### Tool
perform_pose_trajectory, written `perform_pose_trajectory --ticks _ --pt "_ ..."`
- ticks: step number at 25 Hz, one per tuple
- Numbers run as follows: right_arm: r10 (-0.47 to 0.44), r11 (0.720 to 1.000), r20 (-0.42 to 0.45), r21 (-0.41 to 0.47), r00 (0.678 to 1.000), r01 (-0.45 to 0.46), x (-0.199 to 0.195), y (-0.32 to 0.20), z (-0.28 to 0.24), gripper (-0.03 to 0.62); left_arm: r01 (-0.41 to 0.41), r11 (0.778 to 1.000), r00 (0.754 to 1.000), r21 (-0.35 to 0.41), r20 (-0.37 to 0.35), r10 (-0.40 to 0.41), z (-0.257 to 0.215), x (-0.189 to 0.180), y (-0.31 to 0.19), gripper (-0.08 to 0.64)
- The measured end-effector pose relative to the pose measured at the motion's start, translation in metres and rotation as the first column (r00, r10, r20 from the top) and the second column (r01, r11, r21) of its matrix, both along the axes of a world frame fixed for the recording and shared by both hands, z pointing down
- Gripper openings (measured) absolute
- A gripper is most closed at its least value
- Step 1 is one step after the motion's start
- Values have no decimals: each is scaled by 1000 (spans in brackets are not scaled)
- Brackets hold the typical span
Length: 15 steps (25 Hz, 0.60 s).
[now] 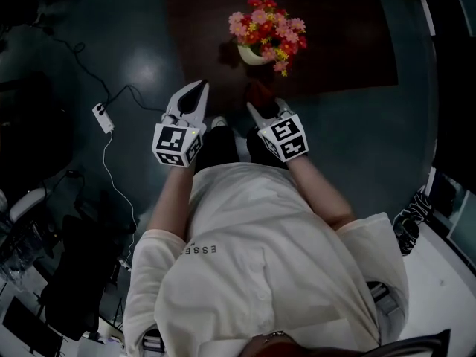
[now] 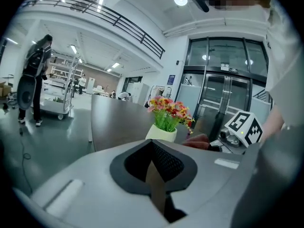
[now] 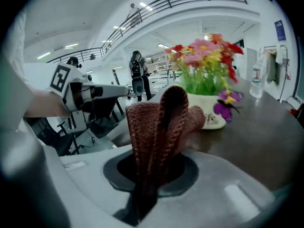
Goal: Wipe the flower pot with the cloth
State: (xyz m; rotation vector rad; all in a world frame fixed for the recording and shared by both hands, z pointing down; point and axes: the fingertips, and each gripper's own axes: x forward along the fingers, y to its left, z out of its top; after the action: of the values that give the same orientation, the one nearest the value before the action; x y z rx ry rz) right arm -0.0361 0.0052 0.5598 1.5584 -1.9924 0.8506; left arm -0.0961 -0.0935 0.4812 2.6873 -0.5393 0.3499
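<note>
A white flower pot (image 1: 251, 55) with pink, red and yellow flowers (image 1: 268, 27) stands near the front edge of a dark brown table (image 1: 342, 43). My right gripper (image 1: 257, 108) is shut on a reddish-brown knitted cloth (image 1: 260, 93) just in front of the pot. In the right gripper view the cloth (image 3: 159, 122) rises folded from the right gripper (image 3: 151, 167), with the pot (image 3: 209, 112) close behind it. My left gripper (image 1: 198, 88) is shut and empty, left of the pot and off the table's edge. In the left gripper view the left gripper (image 2: 153, 148) points toward the pot (image 2: 161, 133).
A white power strip (image 1: 103, 117) with cables lies on the floor at the left. A bottle (image 3: 257, 82) stands on the table's far side. People (image 2: 32, 80) and a cart (image 2: 59, 94) are far back in the hall; glass doors (image 2: 223, 94) lie behind the table.
</note>
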Motion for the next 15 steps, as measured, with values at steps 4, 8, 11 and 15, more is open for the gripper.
perform_pose_trajectory --ticks 4,8,11,15 --pt "11 999 14 32 1000 -12 -16 -58 -5 43 37 999 999 -18 -4 -37 8 -14 -2 14" --pt "112 993 68 25 991 -114 -18 -114 -1 43 70 997 997 -27 -19 -71 11 -24 -10 14" --pt "193 981 101 6 976 -194 -15 -143 6 43 80 996 997 -33 -18 -81 14 -33 -12 14" --pt "292 956 169 -37 941 -290 -3 -163 9 43 103 988 993 -115 -38 -109 23 -41 -13 14"
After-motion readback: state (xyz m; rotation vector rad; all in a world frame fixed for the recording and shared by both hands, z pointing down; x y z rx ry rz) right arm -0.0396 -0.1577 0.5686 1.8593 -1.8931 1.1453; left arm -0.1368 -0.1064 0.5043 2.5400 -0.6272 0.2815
